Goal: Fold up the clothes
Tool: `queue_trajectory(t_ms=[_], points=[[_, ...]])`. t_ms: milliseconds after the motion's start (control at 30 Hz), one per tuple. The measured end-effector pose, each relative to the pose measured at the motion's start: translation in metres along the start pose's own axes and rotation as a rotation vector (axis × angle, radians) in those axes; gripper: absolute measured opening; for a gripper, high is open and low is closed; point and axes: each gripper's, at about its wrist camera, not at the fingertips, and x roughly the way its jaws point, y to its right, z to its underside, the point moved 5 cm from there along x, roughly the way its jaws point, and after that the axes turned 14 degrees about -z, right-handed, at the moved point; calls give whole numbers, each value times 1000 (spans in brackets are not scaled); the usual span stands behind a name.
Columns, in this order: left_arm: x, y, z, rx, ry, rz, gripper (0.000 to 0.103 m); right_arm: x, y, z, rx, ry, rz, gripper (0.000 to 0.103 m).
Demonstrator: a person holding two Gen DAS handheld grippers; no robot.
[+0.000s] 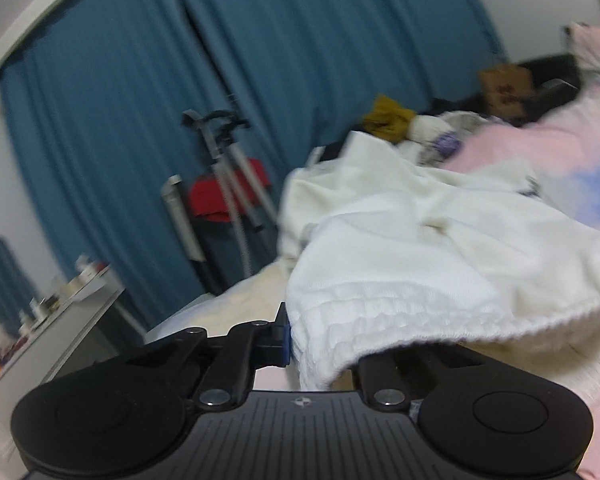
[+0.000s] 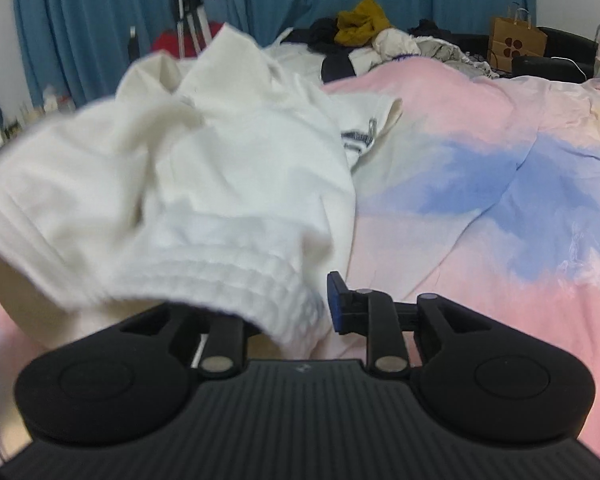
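A white knitted garment (image 1: 400,248) with a ribbed hem hangs between both grippers above the bed. In the left wrist view my left gripper (image 1: 320,340) is shut on the ribbed hem; the cloth covers its right finger. In the right wrist view my right gripper (image 2: 296,308) is shut on the same garment (image 2: 204,184) at the hem; the cloth drapes over its left finger. A dark printed patch (image 2: 358,140) shows on the cloth.
A pink and blue bedspread (image 2: 480,168) covers the bed. A pile of clothes (image 2: 364,24) and a paper bag (image 2: 516,40) lie at the far side. Blue curtains (image 1: 140,80), a tripod (image 1: 228,168) and a cluttered shelf (image 1: 52,304) stand to the left.
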Motion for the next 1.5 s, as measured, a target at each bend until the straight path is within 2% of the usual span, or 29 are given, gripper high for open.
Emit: queue_trajectory(t_ms=[133, 200, 300, 333, 367, 467, 500, 600, 700, 833, 967, 1067, 1133, 1233, 1400, 1500], points=[[9, -9, 7, 20, -64, -38, 20, 0, -5, 3, -34, 10, -18, 26], [14, -11, 14, 30, -102, -51, 22, -6, -8, 0, -37, 39, -36, 20], [20, -16, 22, 1, -153, -41, 38, -21, -10, -9, -29, 97, -51, 17], [21, -18, 25, -15, -165, -33, 38, -26, -10, -13, -21, 117, -57, 17], [22, -20, 27, -31, -178, -25, 37, -32, -11, -16, -20, 137, -63, 17], [25, -27, 33, -78, -215, -2, 16, -43, -15, -20, -49, 174, -73, 16], [24, -31, 31, -102, -215, 3, 13, -42, -16, -18, -56, 164, -73, 16], [18, -54, 17, -194, -186, 6, 13, -36, -21, -11, -55, 115, -95, 16], [17, -94, -8, -306, -151, -3, 12, -38, -42, -9, -72, 88, -169, 16], [30, -167, -41, -437, -117, -40, 13, -52, -105, -16, -141, 118, -337, 16], [57, -238, -65, -469, -103, -111, 13, -51, -180, -26, -142, 126, -540, 16], [89, -290, -68, -486, -120, -173, 14, -35, -240, -31, -135, 113, -670, 16], [114, -311, -56, -479, -145, -216, 14, -16, -273, -30, -136, 101, -738, 17], [161, -318, -18, -438, -243, -237, 14, 21, -289, -14, -137, 50, -759, 17], [220, -301, 60, -454, -411, -214, 15, 83, -305, 16, -138, -46, -773, 17], [242, -296, 97, -483, -459, -197, 16, 103, -309, 29, -166, -88, -768, 18]])
